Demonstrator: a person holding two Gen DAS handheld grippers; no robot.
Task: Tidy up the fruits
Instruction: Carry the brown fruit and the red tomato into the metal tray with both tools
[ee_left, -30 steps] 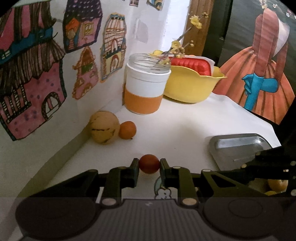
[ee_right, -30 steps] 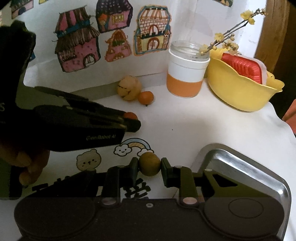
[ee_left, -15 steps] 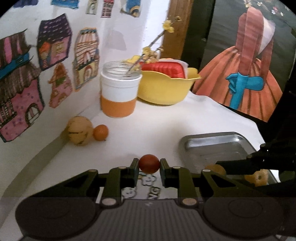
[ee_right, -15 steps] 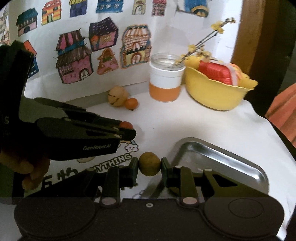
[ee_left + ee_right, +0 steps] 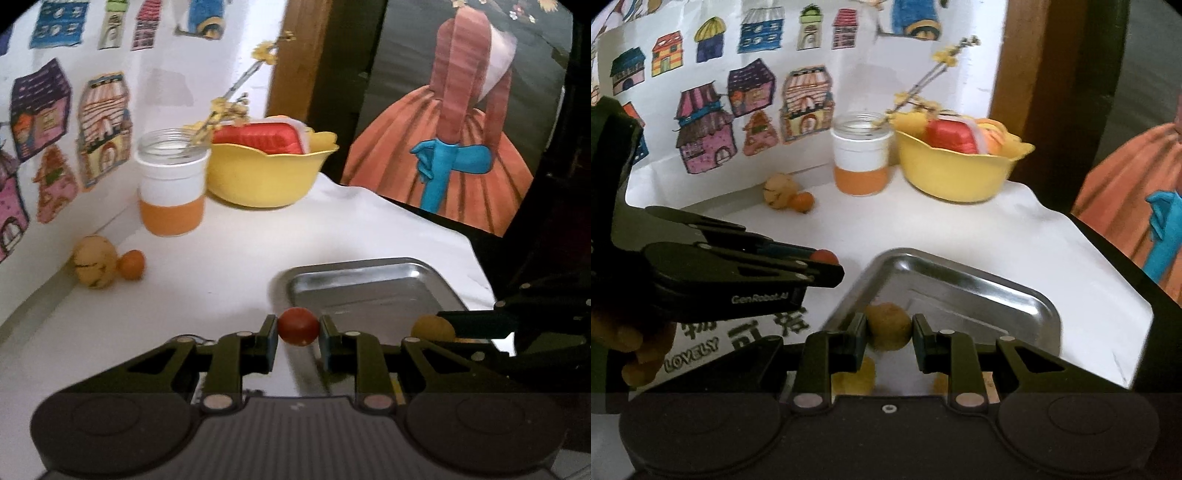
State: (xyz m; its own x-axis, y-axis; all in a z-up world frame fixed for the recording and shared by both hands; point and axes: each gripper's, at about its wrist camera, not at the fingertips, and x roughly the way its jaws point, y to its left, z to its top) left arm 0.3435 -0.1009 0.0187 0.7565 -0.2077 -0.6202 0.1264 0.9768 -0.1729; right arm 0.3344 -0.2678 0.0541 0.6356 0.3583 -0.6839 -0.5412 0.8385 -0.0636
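Observation:
My left gripper is shut on a small red fruit, held above the near left corner of the metal tray. My right gripper is shut on a round tan fruit over the same tray; that fruit also shows at the right of the left wrist view. In the right wrist view the left gripper comes in from the left with the red fruit at its tips. A large speckled yellow fruit and a small orange fruit lie by the wall.
A glass jar with a white and orange sleeve and a yellow bowl holding a red box stand at the back. Yellow pieces lie on the tray beneath my right gripper. The table edge runs along the right. A hand grips the left tool.
Both grippers have risen and swung right, from over the printed tablecloth to above the metal tray, each still holding its fruit. The fruits by the wall have not moved.

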